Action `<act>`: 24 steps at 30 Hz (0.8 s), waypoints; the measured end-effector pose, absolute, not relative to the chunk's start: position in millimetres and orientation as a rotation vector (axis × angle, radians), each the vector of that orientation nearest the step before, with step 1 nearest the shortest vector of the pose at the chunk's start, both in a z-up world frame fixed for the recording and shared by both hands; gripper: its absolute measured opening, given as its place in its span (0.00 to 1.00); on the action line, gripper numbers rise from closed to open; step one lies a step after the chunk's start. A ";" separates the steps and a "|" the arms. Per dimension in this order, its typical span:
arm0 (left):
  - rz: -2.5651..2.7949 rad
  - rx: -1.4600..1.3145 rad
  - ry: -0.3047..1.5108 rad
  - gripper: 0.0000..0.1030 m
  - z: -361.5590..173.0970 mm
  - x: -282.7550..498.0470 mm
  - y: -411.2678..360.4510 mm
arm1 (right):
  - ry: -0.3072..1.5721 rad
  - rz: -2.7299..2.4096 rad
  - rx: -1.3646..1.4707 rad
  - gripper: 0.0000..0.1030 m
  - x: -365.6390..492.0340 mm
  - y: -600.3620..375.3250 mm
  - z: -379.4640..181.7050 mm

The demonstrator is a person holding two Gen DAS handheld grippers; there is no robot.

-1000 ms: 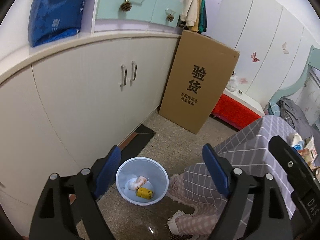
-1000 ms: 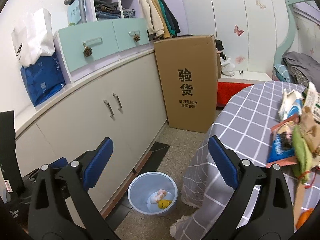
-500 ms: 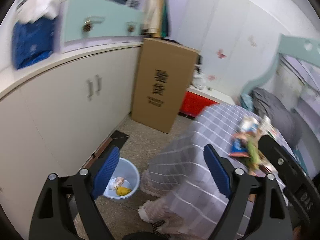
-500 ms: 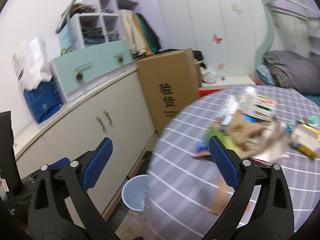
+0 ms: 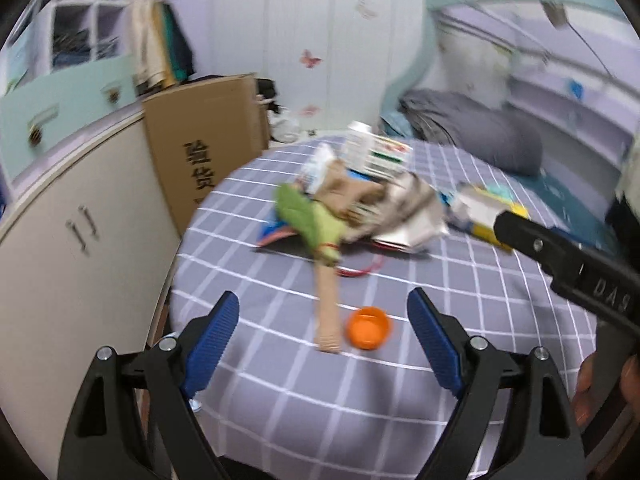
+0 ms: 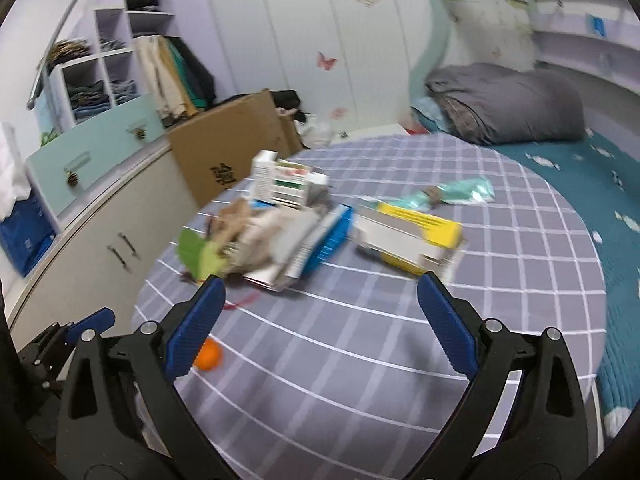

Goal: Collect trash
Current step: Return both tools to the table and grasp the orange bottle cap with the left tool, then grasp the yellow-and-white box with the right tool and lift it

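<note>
Both the left gripper (image 5: 323,320) and right gripper (image 6: 320,300) are built of black plastic arms, fitted with ribbed blue pads and silver screws.

Lighting: even, soft indoor light, faint shadows. Motion blur smears trash pile (image 5: 352,208) beyond the sharp claw; fisheye bending, dark corner vignette.

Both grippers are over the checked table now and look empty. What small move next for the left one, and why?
Probably ease the left gripper forward and down onto the orange cap. Its jaws are open with nothing between them, and the cap lies alone on the checked tablecloth, nearest that gripper, just beside the cardboard strip, clear of the trash pile.
</note>
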State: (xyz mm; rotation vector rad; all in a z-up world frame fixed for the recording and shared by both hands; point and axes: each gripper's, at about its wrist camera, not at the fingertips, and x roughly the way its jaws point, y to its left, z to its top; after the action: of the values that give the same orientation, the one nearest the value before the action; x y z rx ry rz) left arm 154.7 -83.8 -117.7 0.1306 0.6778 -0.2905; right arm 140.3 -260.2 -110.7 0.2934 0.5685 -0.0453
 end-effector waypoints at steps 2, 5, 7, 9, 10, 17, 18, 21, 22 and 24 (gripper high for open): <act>-0.310 0.156 0.696 0.80 -124.2 153.4 -99.3 | 0.583 -0.050 0.300 0.92 137.6 -269.4 -116.6; -0.323 0.174 0.726 0.67 -130.9 156.2 -107.4 | 0.592 -0.048 0.314 0.92 133.9 -279.7 -122.8; -0.326 0.186 0.747 0.64 -135.8 159.5 -112.5 | 0.603 -0.044 0.336 0.92 132.8 -286.8 -127.8; -0.321 0.195 0.764 0.59 -140.3 162.7 -113.9 | 0.611 -0.038 0.358 0.92 132.1 -295.1 -131.5; -0.321 0.196 0.771 0.54 -141.4 163.6 -114.9 | 0.614 -0.036 0.359 0.92 132.1 -297.1 -132.3; -0.314 0.186 0.827 0.29 -149.6 173.3 -119.5 | 0.625 -0.037 0.354 0.92 132.8 -309.1 -134.3; -0.312 0.179 0.821 0.29 -148.3 173.9 -120.5 | 0.628 -0.039 0.351 0.92 133.9 -311.9 -135.0; -0.303 0.162 0.795 0.29 -141.0 175.1 -122.3 | 0.644 -0.041 0.352 0.92 138.5 -319.0 -137.2; -0.302 0.154 0.785 0.29 -136.9 176.4 -122.3 | 0.651 -0.046 0.345 0.92 141.5 -322.6 -137.7; -0.295 0.141 0.768 0.29 -130.2 178.4 -123.7 | 0.659 -0.055 0.321 0.92 147.4 -325.5 -136.8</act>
State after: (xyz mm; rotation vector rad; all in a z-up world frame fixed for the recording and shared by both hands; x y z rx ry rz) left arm 178.4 -123.7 -130.2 0.1412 0.7684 -0.2954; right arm 147.4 -325.5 -136.8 0.3210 0.6589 -0.0554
